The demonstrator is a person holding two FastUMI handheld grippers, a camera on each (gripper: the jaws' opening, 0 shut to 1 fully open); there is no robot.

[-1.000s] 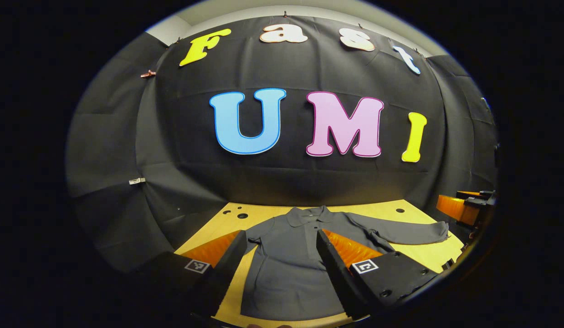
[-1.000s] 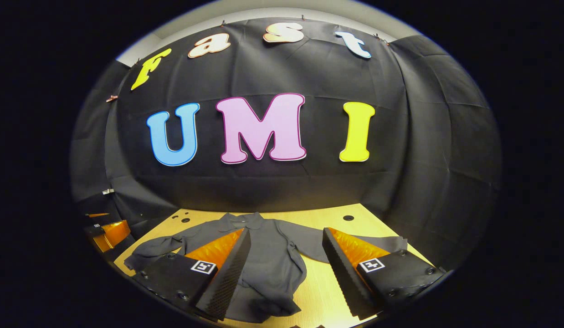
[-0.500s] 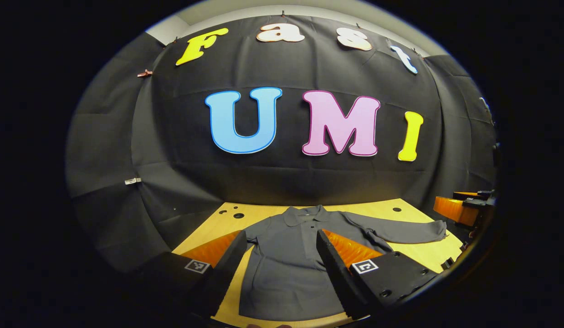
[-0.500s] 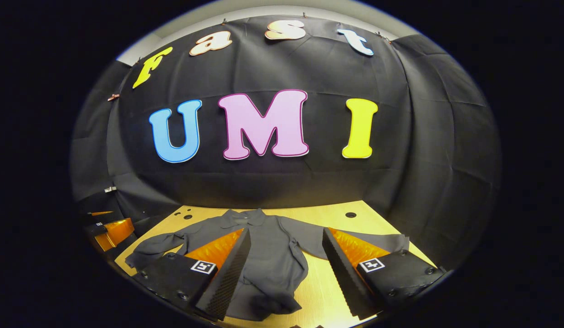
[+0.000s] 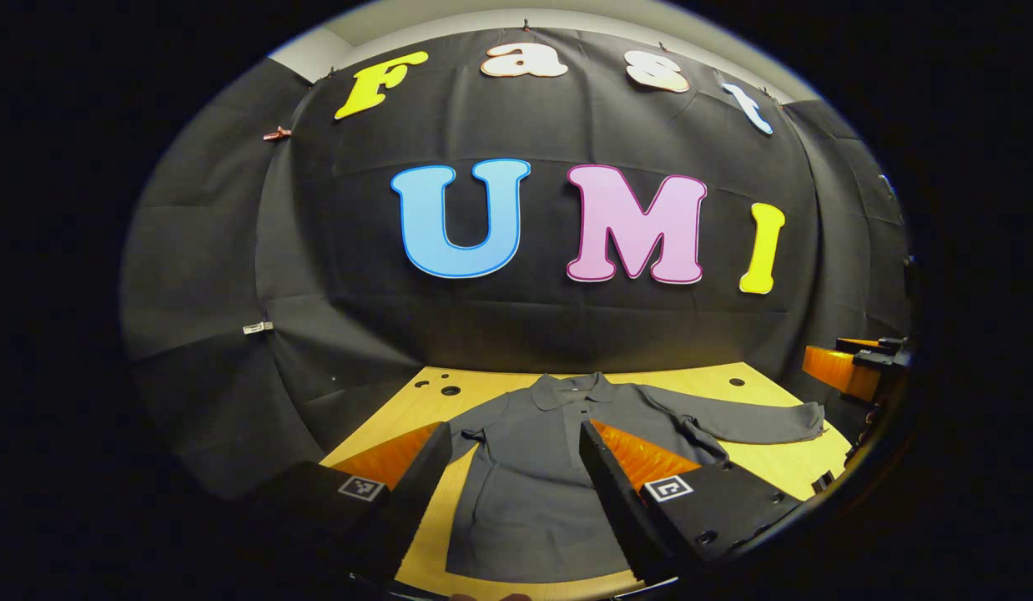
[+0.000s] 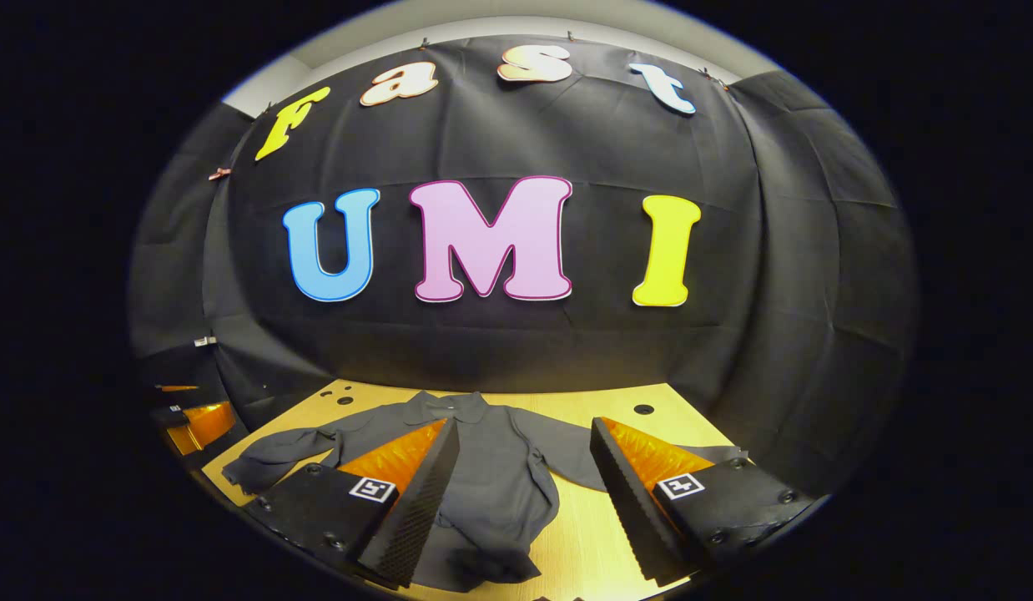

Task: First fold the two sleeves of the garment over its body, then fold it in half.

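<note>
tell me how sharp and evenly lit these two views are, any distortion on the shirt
Left gripper view: sharp, fisheye bows the wooden table; dark shirt evenly lit, folds faint. Right gripper view: sharp too, shirt curved by the lens, soft sheen on the tabletop, edges falling dark.

Wooden table (image 5: 783, 463) (grey garment (image 5: 533, 467) atop)

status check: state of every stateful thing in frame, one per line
garment: flat on the table, unfolded
right sleeve: spread out sideways, not folded
left sleeve: spread out sideways, not folded
collar: at the far end
left gripper: open, holding nothing
right gripper: open, holding nothing
</note>
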